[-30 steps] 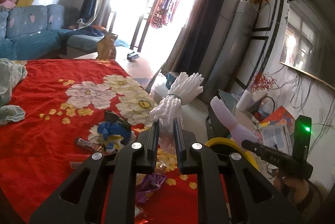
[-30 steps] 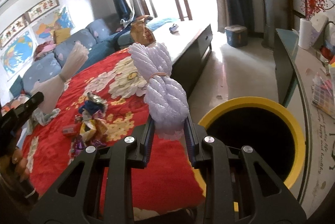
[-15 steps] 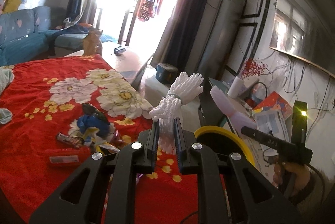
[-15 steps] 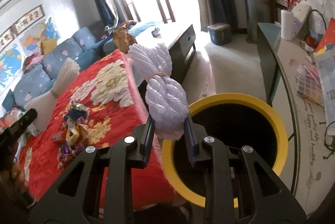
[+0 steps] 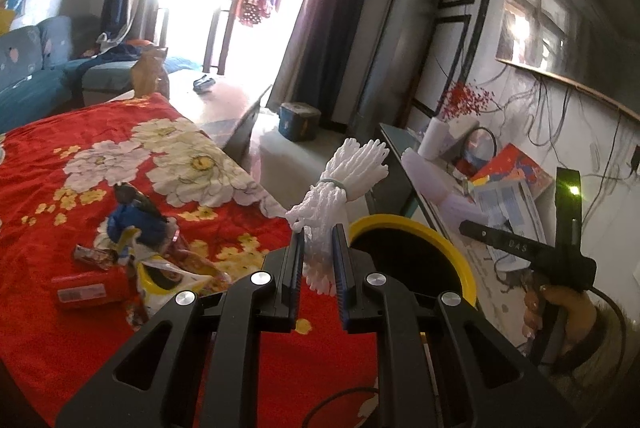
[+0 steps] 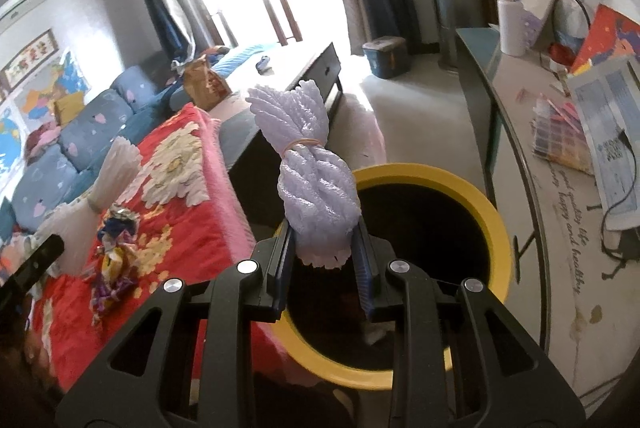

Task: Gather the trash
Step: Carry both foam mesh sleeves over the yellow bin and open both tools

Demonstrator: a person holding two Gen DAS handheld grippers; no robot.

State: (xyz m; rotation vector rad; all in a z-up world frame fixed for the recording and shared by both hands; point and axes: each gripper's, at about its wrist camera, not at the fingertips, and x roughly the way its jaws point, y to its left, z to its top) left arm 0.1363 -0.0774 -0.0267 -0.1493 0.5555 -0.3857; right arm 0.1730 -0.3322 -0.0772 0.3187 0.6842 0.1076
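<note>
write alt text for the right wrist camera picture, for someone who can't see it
The right gripper holds a lavender foam-net bundle tied with a rubber band, just above the open yellow-rimmed trash bin. To the left, snack wrappers lie on a red floral cloth; a cluttered counter runs along the right.

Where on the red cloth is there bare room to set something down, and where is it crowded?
Bare red cloth lies below the wrapper pile, and more between the pile and the yellow bin, near the left tool. The far end with the white flowers is free too. It is crowded at the pile and the red packet.
</note>
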